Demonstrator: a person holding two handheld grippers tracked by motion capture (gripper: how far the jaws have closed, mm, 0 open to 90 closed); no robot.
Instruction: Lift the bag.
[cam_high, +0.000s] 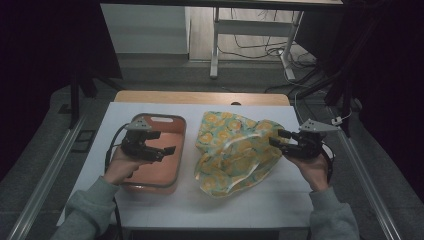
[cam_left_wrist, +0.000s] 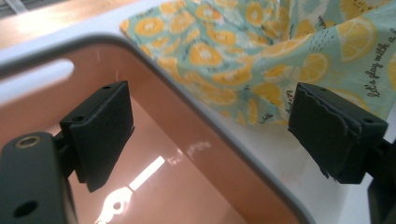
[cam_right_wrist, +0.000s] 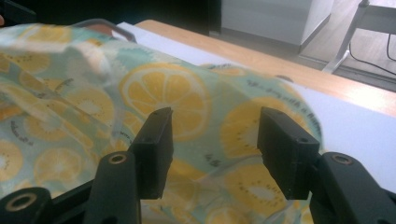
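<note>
A salmon-pink tray (cam_high: 160, 172) with a grey rim lies on the left of the white tabletop. My left gripper (cam_high: 162, 142) hovers over it, open, pointing right toward the cloth. In the left gripper view the left gripper (cam_left_wrist: 210, 130) has wide jaws with nothing between them, over the tray's (cam_left_wrist: 177, 186) right rim. A crumpled mint-green cloth (cam_high: 232, 150) printed with orange and lemon slices lies heaped in the middle. My right gripper (cam_high: 278, 138) sits at the heap's right edge, open. In the right gripper view the right gripper (cam_right_wrist: 215, 140) frames the cloth (cam_right_wrist: 70, 102), pads not pressing it.
The white sheet (cam_high: 250, 200) covers a wooden table whose far edge (cam_high: 200, 97) shows bare. Metal rails (cam_high: 55, 160) run along both sides of the table. Beyond it are a desk's legs (cam_high: 215, 45) and cables on the floor.
</note>
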